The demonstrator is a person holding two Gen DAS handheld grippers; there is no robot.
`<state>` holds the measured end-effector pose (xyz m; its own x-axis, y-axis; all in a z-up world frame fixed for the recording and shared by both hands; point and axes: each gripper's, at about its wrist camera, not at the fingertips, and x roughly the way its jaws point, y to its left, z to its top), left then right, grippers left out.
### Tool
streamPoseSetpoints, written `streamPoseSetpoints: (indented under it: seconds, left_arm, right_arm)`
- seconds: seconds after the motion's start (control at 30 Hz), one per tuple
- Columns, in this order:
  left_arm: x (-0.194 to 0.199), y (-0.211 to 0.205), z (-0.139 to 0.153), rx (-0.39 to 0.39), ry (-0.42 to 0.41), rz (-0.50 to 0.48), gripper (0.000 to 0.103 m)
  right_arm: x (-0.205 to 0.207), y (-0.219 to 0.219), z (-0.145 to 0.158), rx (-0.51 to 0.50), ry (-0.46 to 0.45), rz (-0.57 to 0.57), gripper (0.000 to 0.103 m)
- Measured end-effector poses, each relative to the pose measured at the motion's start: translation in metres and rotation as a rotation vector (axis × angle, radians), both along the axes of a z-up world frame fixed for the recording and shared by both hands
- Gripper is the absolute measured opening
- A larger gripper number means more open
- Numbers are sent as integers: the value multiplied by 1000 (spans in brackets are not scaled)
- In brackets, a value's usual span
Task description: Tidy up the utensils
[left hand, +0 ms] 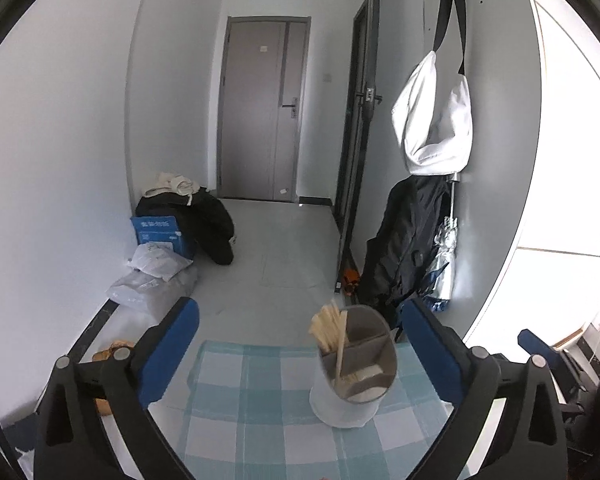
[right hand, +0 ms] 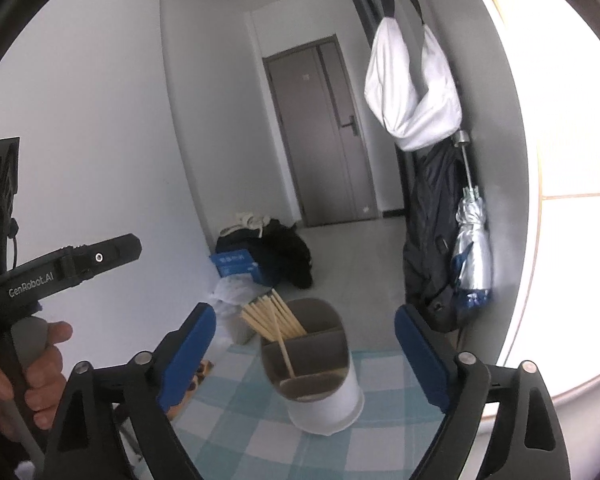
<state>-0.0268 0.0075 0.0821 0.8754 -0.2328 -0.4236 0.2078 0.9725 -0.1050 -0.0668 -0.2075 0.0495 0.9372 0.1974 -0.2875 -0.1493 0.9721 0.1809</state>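
Both the left gripper (left hand: 300,344) and right gripper (right hand: 304,344) are released and empty. The utensil holder (left hand: 352,372), lower centre on the checked bench (left hand: 236,400), holds chopsticks (left hand: 328,328). Back away level, clear of the chopstick tips.

We saw daylight flood in from the right, where the window (left hand: 572,160) burned out to plain white glare in both views. The walls stayed soft grey, shadows faint. Fisheye bending curved the door (left hand: 260,108) and wall edges, and black vignette ringed each frame.
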Motion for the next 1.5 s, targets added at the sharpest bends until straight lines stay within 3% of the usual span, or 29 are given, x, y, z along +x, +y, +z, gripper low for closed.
streamPoseSetpoints:
  seconds: [0.17, 0.47, 0.6, 1.5]
  left_arm:
    - [-6, 4, -23, 23, 13, 27, 101]
    - [-18, 4, -61, 68, -25, 82, 101]
    - [-14, 3, -75, 56, 4, 82, 101]
    - [-14, 5, -85, 51, 39, 88, 101]
  right_arm:
    - [-15, 8, -14, -11, -34, 5, 103]
    - [-25, 9, -34, -54, -43, -36, 103]
    - [-25, 7, -44, -54, -10, -54, 103]
    - [-26, 11, -59, -89, 20, -84, 103]
